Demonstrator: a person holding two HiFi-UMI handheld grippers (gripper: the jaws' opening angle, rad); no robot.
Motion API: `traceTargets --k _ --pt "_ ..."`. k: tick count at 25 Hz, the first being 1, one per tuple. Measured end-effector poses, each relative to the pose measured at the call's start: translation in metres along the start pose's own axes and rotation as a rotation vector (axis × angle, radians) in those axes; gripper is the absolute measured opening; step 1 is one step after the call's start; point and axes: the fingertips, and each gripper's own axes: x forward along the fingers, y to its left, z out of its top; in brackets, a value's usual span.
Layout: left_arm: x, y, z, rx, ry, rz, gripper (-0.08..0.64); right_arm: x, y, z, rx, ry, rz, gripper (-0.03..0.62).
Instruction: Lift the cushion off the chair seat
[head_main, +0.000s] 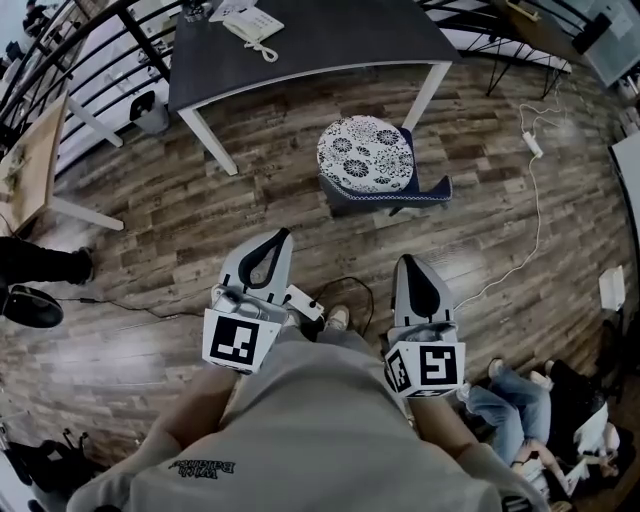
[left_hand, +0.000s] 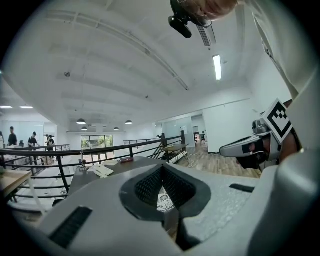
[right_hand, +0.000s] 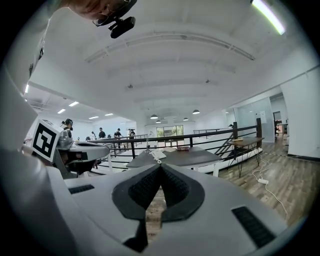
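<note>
Both my grippers are low in the head view, side by side and apart. The left gripper (head_main: 284, 234) has its jaws pressed together at the tips, with nothing between the pads; through the small gap behind the tips in the left gripper view I see only a bit of patterned fabric far off. The right gripper (head_main: 404, 259) is the same: jaws pressed together, nothing pinched, only floor (head_main: 200, 200) showing through the gap in its own view. The cushion (head_main: 366, 152) is round, white with a dark floral print, and lies flat on the seat of the chair (head_main: 425, 188). Blue shows under the cushion at the near and right edges. Chair and cushion stand on the wooden floor ahead of both grippers, well apart from them, a little nearer the right one's line. No contact with the cushion. Beyond the chair stands a dark surface (head_main: 320, 50) on white legs, one leg just beside the chair. A white phone (head_main: 252, 25) lies on it. A black railing (head_main: 60, 50) runs behind. A white cable (head_main: 540, 205) trails over the floor right of the chair.
</note>
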Motion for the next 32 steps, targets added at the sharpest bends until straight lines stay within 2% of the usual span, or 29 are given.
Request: traceTargets --k 4,11,20,27,32 --pt "0.006 -0.014 0.005 0.011 -0.004 0.016 0.005 -0.01 -0.01 0.007 -0.029 -0.028 0.027 0.002" --pt "0.005 -0.035 0.011 0.036 -0.018 0.019 0.005 -0.021 -0.028 0.006 -0.039 -0.054 0.018 0.002" --pt "0.008 -0.036 0.01 0.06 -0.012 0.032 0.005 -0.009 -0.033 0.01 -0.057 -0.083 0.037 0.002" --pt "0.037 -0.032 0.002 0.062 -0.032 0.017 0.005 0.015 -0.044 0.017 -0.083 -0.128 0.049 0.003" --pt "0.077 -0.016 -0.003 0.059 -0.047 -0.012 0.005 0.047 -0.061 0.019 -0.103 -0.135 0.017 0.003"
